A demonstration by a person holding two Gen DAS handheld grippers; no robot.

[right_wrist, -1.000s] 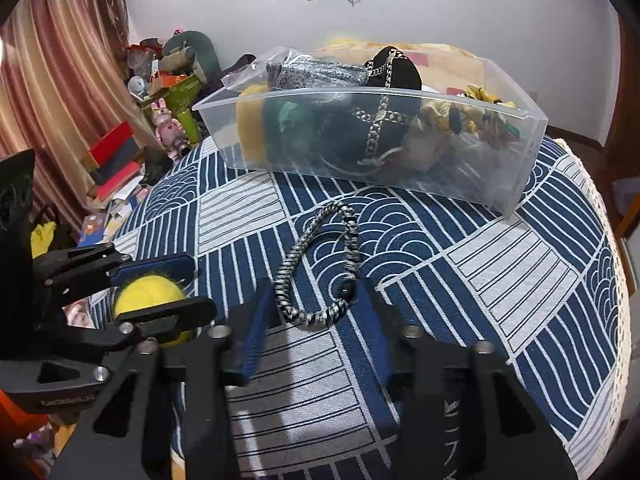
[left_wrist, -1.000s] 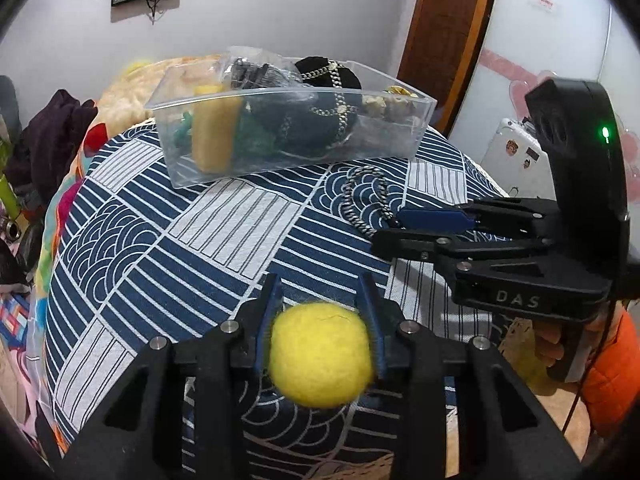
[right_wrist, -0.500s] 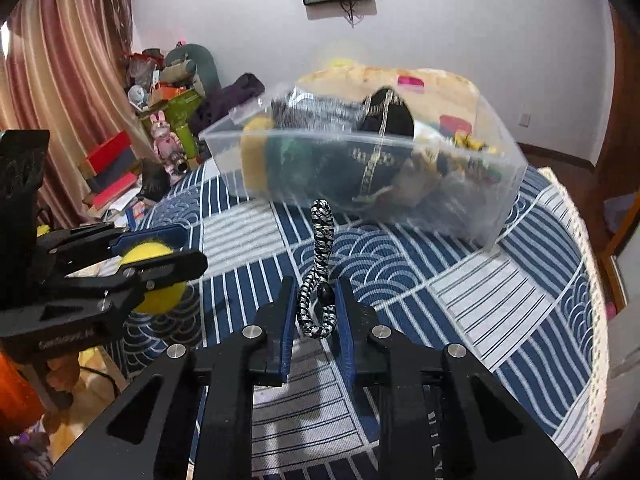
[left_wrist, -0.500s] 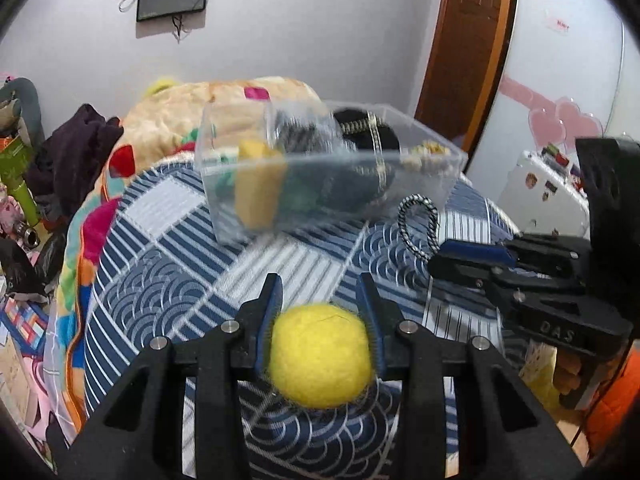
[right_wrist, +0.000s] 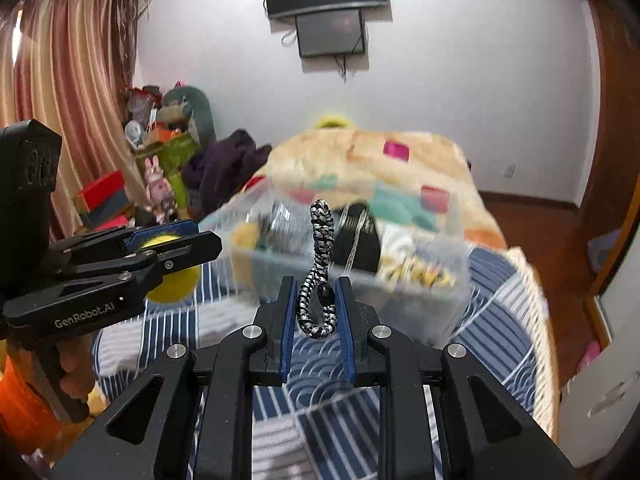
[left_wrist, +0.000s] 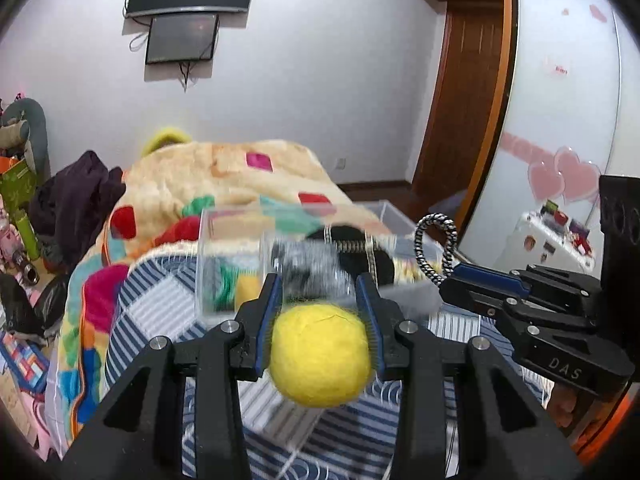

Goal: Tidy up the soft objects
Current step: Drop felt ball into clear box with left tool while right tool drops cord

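My left gripper (left_wrist: 319,308) is shut on a yellow felt ball (left_wrist: 320,347) and holds it above the blue-patterned bedcover (left_wrist: 160,308). My right gripper (right_wrist: 316,304) is shut on a black-and-white braided rope loop (right_wrist: 320,248), which stands up between the pads. A clear plastic bin (right_wrist: 420,300) full of soft things sits just ahead of both grippers, blurred. In the left wrist view the right gripper (left_wrist: 452,280) with the rope (left_wrist: 434,240) is at the right. In the right wrist view the left gripper (right_wrist: 200,240) with the ball (right_wrist: 172,284) is at the left.
A cream blanket with coloured patches (left_wrist: 240,176) lies behind the bin. Dark clothes (left_wrist: 76,200) and clutter stand at the left by the curtain (right_wrist: 72,100). A wooden door (left_wrist: 468,100) is at the right. A screen (right_wrist: 328,28) hangs on the far wall.
Both grippers have risen off the bedcover and tilted up towards the bin. The right gripper closed on the rope and lifted it; the left kept the ball.
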